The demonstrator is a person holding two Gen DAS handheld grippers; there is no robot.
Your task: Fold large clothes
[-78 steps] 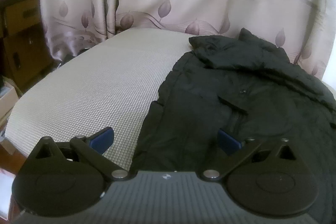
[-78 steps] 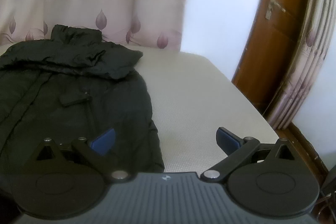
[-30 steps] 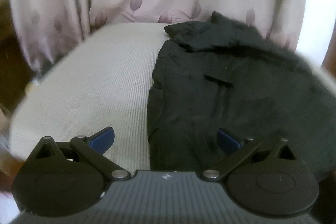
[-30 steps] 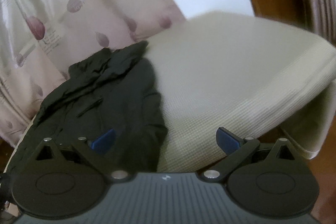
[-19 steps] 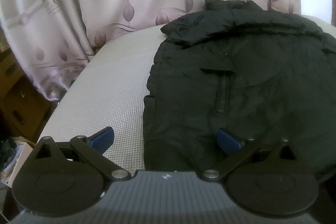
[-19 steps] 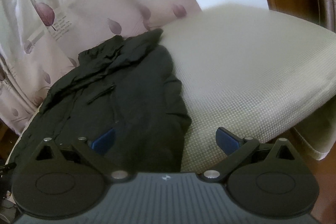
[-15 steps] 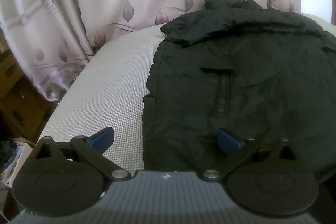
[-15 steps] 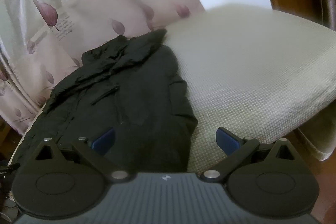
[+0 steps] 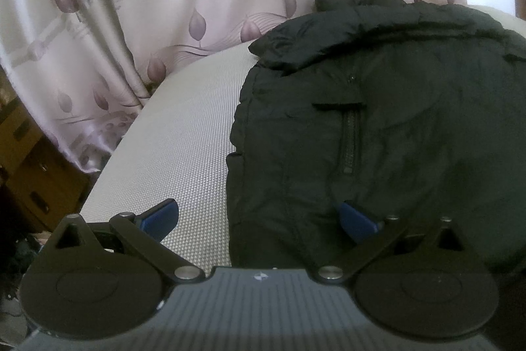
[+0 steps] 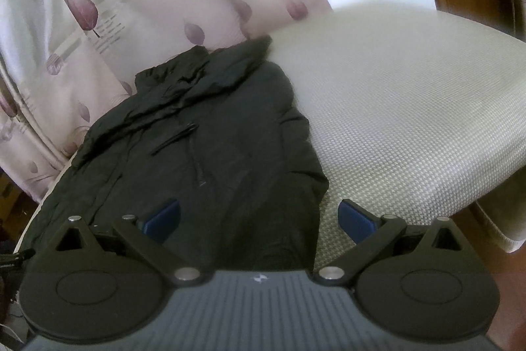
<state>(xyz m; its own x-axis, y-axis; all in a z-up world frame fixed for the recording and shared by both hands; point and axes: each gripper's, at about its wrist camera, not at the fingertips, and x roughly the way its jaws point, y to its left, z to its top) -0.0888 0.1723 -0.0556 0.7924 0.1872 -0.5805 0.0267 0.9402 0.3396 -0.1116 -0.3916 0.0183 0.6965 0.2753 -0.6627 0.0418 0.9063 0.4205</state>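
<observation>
On the woven beige bed surface (image 9: pixel 171 134) one black jacket (image 9: pixel 378 127) is laid flat, its collar toward the leaf-print curtain (image 9: pixel 203 5). Bare surface is left beside both side edges of the jacket. The left gripper (image 9: pixel 259 219) is held wide and empty across the jacket's left hem edge; the right gripper (image 10: pixel 259 219), likewise wide, spans the opposite edge. Contact with the cloth cannot be judged, perhaps none.
</observation>
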